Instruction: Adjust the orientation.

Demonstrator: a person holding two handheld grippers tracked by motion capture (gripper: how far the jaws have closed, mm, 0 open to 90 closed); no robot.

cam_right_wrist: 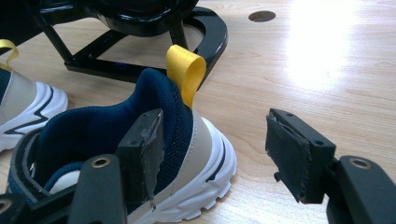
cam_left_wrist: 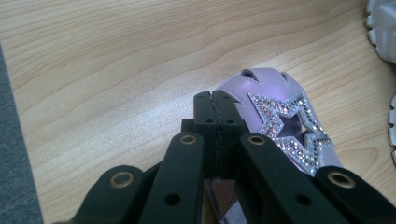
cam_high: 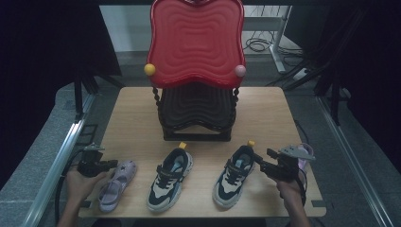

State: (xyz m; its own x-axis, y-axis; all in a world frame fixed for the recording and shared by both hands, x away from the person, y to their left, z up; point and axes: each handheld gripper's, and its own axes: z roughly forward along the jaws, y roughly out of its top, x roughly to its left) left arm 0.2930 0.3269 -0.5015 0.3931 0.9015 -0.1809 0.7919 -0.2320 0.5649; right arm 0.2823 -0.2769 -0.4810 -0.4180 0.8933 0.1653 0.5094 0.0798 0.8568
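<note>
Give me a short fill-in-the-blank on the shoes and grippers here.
1. The left gripper fingers are ___.
2. The lilac sandal carries a rhinestone ___.
3. The pull tab on the right sneaker is ___.
4. The right gripper fingers are ___.

Missing words: shut; star; yellow; open

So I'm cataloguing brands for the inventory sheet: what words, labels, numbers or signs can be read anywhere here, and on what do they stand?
None can be read.
Right sneaker: yellow heel loop is blank; no legible brand.
Middle sneaker: its strap is too small to tell whether it bears print.
Lilac sandal: a rhinestone star, no lettering.
Red tray rack: wavy ridges, no text.
Wooden table: plain.
</note>
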